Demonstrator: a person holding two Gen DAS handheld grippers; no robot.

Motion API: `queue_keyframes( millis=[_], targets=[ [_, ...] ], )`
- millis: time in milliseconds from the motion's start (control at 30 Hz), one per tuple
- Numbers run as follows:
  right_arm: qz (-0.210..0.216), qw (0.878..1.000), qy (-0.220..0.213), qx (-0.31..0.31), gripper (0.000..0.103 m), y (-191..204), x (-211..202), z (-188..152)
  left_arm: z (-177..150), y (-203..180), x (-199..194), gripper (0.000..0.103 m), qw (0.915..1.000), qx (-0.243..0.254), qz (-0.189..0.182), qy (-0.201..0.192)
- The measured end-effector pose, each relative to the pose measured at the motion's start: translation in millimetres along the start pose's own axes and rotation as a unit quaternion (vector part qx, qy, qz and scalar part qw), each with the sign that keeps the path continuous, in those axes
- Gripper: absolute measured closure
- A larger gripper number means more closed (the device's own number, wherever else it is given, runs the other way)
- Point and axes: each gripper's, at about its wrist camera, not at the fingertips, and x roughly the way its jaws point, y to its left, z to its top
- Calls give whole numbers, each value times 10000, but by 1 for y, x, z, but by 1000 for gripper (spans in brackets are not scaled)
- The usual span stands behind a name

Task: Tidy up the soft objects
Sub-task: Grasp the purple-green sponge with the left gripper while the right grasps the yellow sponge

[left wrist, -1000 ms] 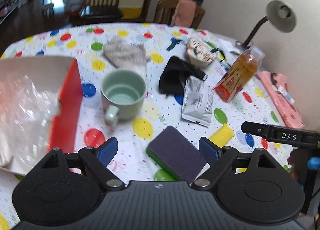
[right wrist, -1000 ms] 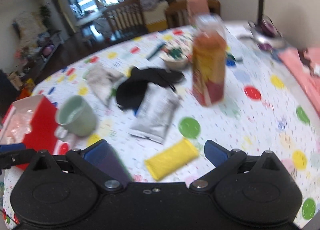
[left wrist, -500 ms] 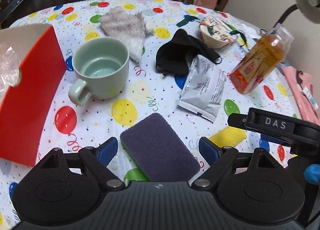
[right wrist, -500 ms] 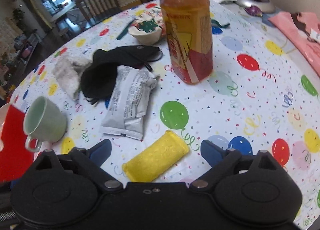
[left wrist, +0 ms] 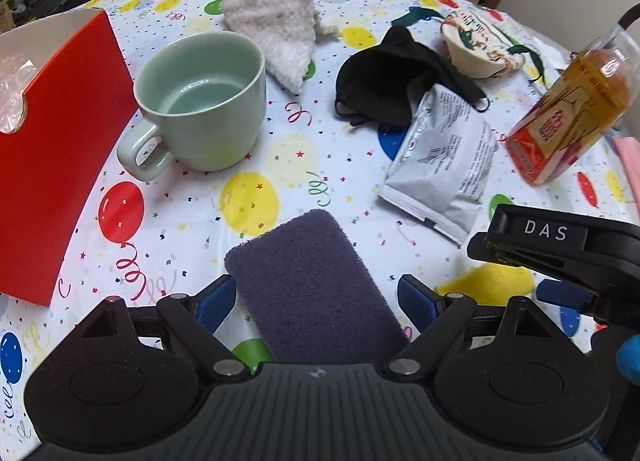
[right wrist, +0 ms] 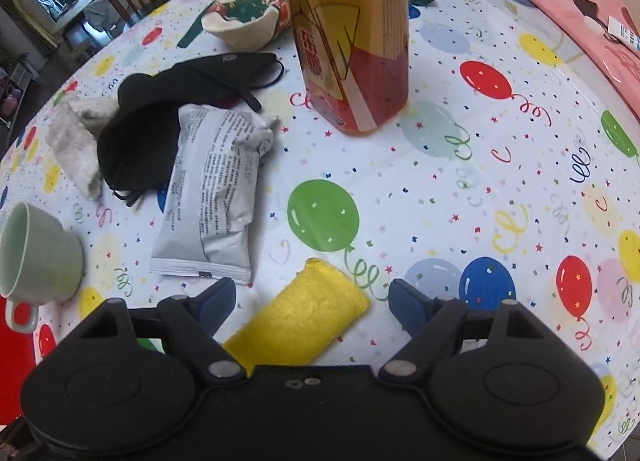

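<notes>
A purple scouring sponge [left wrist: 312,281] lies on the balloon tablecloth between the blue pads of my open left gripper [left wrist: 316,303]. A yellow sponge [right wrist: 304,321] lies between the pads of my open right gripper [right wrist: 312,301]; part of it also shows in the left wrist view [left wrist: 488,285]. A black cloth mask [left wrist: 384,77] [right wrist: 160,117], a fuzzy white cloth [left wrist: 276,29] [right wrist: 76,145] and a patterned fabric pouch [left wrist: 476,45] [right wrist: 244,21] lie farther back.
A red box [left wrist: 52,149] with plastic film stands at the left. A green mug [left wrist: 200,97] [right wrist: 32,257], a silver snack packet [left wrist: 444,161] [right wrist: 216,197] and an orange drink bottle [left wrist: 576,109] [right wrist: 348,33] stand mid-table. Pink paper [right wrist: 600,21] lies at the right.
Both grippers have moved forward and down toward the table. The purple sponge now sits between the left pads and the yellow sponge between the right pads. Both stay open.
</notes>
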Motion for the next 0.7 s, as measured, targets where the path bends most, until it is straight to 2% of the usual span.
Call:
queue_keyframes(
  millis=[167,233,367,533,600,700],
  targets=[
    [-149,9998,28,-160,22,7,5,-4,-1,2,9,14,9996,-134,245,77],
    [-202,9994,8,-267,24,10,5,-5,-2,4,11,14,9994,-258,210,97],
    [-254,9985,-29,-482,35,14,3,-8,-3,5,11,14,9993,-300,208,85],
    [-198,9976,-111,-655,43,13,0,-13,-4,15,12,15,9983,-569,9,148],
    [-158,9974,-147,-684,47,11,-1,-14,-4,17,12,20,9983,-571,-45,134],
    [-67,9969,-197,-758,51,8,-4,-14,-4,17,9,22,9990,-446,-67,75]
  ],
)
